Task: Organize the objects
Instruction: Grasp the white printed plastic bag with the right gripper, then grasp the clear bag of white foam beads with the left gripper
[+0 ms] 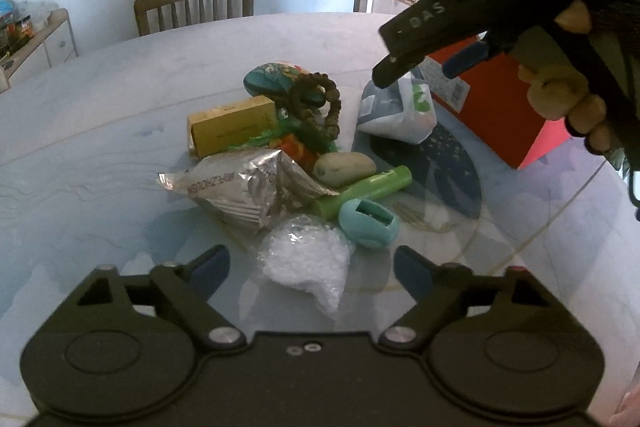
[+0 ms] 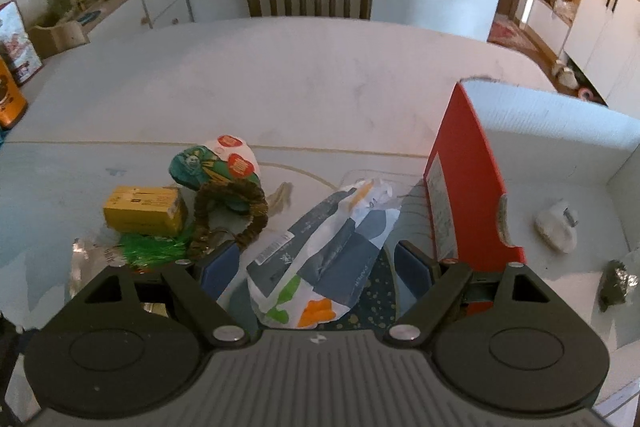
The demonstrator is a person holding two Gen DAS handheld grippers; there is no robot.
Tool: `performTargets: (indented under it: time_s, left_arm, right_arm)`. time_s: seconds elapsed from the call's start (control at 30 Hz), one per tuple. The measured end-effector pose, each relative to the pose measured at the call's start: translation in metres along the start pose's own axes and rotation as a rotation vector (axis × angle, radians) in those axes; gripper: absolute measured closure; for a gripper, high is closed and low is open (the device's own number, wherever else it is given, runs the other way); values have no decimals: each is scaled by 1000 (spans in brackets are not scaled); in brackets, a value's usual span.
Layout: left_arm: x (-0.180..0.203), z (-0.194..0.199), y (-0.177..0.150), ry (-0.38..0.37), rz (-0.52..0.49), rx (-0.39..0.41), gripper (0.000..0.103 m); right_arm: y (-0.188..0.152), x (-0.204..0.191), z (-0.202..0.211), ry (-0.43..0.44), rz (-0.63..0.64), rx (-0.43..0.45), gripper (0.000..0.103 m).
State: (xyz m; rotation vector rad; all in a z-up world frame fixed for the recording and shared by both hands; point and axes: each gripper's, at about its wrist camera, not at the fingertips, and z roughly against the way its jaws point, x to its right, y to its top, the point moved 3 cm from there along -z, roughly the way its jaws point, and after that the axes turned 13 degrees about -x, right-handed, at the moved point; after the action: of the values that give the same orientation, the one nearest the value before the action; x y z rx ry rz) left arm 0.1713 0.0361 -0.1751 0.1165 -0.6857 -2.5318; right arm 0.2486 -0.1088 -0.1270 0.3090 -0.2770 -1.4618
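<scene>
While our right tongs (image 2: pixel 316 267) stand apart, the printed pouch (image 2: pixel 320 259) lies between them, untouched. Our left tongs (image 1: pixel 312 267), also apart, hover over the clear bag (image 1: pixel 304 259) on the table (image 1: pixel 100 147).

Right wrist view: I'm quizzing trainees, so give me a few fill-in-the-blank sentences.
1. The right gripper is open around a printed ____.
2. The box beside it is ____ outside.
3. The left gripper is ____.
4. Behind the table stands a wooden ____.

Missing: bag; red; open; chair

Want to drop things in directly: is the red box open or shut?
Open. The red box has no lid on, and its white inside shows two small items.
</scene>
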Motion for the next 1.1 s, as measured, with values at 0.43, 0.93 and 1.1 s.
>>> performTargets:
  time_s: [0.43,0.93,1.1]
  left_arm:
    - [0,-7,-1,-4,12,-32,37]
    - [-1,-4,-1,3,30,-34,62]
    - [0,0,-1,5,40,-32,70]
  right_arm:
    - [5,3,-22,10,-38,-59,35]
    - [-5,0,-26,19,-30,-70,75]
    - [-7,0,-17,19,-25,-55,82]
